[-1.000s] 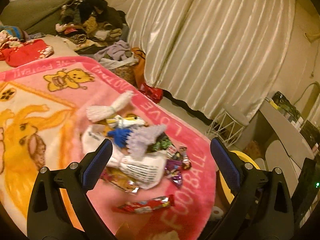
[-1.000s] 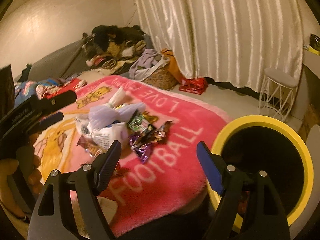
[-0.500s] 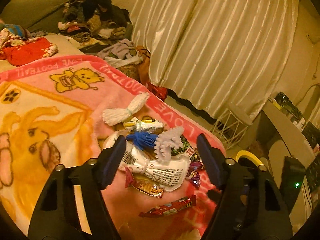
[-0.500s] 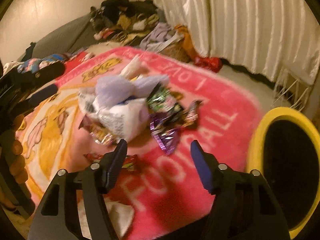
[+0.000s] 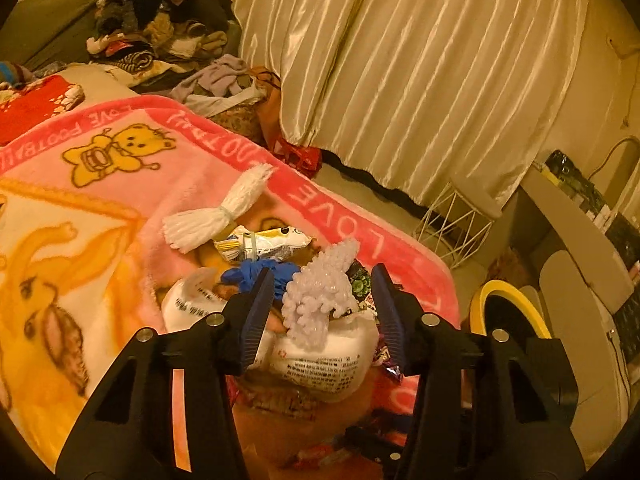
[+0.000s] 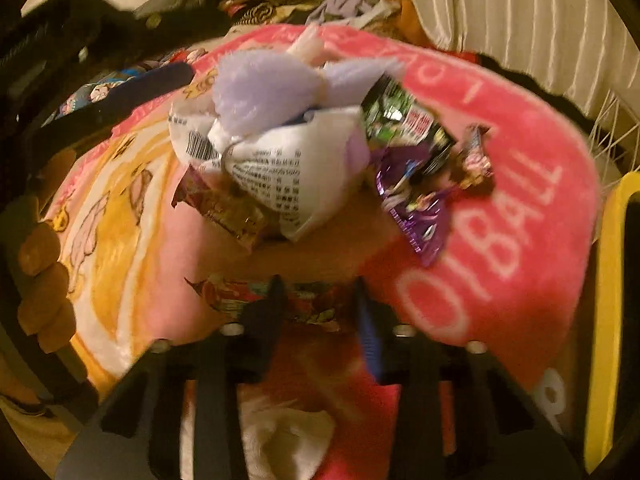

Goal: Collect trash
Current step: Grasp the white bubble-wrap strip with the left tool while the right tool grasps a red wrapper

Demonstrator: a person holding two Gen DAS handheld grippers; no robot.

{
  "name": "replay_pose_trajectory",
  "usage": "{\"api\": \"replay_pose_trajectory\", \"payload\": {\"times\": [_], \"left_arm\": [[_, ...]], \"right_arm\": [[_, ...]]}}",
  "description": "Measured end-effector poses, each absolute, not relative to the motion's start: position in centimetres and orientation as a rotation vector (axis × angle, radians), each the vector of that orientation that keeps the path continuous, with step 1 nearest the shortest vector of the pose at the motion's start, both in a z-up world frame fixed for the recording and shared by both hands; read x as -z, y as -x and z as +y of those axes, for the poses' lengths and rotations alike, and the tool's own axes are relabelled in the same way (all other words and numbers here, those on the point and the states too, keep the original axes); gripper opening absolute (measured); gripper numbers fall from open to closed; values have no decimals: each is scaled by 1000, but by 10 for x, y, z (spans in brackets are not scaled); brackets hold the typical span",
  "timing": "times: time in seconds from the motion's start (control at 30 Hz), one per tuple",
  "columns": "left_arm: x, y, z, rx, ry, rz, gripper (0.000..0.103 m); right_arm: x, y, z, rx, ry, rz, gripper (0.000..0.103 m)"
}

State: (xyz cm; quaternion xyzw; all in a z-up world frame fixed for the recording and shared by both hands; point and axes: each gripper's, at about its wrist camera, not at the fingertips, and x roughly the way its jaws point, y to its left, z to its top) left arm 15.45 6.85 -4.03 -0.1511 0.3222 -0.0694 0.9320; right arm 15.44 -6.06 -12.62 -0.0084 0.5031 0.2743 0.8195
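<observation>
A heap of trash lies on the pink blanket (image 5: pixel 120 152). It holds a white printed packet (image 5: pixel 320 364), a lilac fuzzy piece (image 5: pixel 320 292), a blue fuzzy piece (image 5: pixel 256 272), a white yarn bundle (image 5: pixel 224 216) and snack wrappers. My left gripper (image 5: pixel 320 312) straddles the lilac piece and the white packet. Its jaws are closing, with a gap still at each pad. My right gripper (image 6: pixel 320 300) points down at a red snack wrapper (image 6: pixel 224 294) on the blanket's near edge. Its jaws are closing narrow on that wrapper, which is blurred. A purple wrapper (image 6: pixel 420 208) lies beyond.
A yellow-rimmed bin (image 5: pixel 508 304) stands on the floor right of the bed; its rim (image 6: pixel 612 280) also shows in the right wrist view. A wire stool (image 5: pixel 456 224), a curtain, a desk (image 5: pixel 580 240) and a clothes pile (image 5: pixel 160 20) surround the bed. A hand (image 6: pixel 40 260) shows at left.
The left gripper moved forward over the heap and its jaws narrowed around the lilac piece. The right gripper tipped down and sank onto the red wrapper, its jaws closing from wide to narrow.
</observation>
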Motion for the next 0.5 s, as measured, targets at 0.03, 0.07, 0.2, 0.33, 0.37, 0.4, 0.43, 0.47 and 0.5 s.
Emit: {"api": "replay_pose_trajectory", "payload": {"times": [0.03, 0.07, 0.2, 0.33, 0.37, 0.4, 0.43, 0.47, 0.5], "left_arm": [[42, -158, 68, 140, 305, 668, 42], [45, -161, 67, 137, 301, 678, 40], [56, -174, 65, 111, 293, 723, 30], [61, -178, 65, 98, 305, 737, 19], [62, -179, 65, 96, 305, 741, 14], [63, -179, 66, 99, 310, 744, 13], [62, -179, 65, 99, 312, 740, 10], [60, -178, 65, 96, 313, 734, 9], [59, -176, 65, 94, 318, 727, 9]], "right_arm": [[127, -154, -60, -589, 14, 1077, 12], [128, -155, -61, -593, 8, 1077, 12], [126, -154, -65, -607, -11, 1065, 8], [121, -151, -72, -600, -31, 1040, 7], [120, -150, -74, -597, -38, 1035, 7], [119, -149, -77, -596, -44, 1028, 7], [117, -148, -80, -599, -53, 1018, 7], [115, -146, -81, -602, -59, 1009, 7], [112, -144, -83, -606, -63, 995, 7]]}}
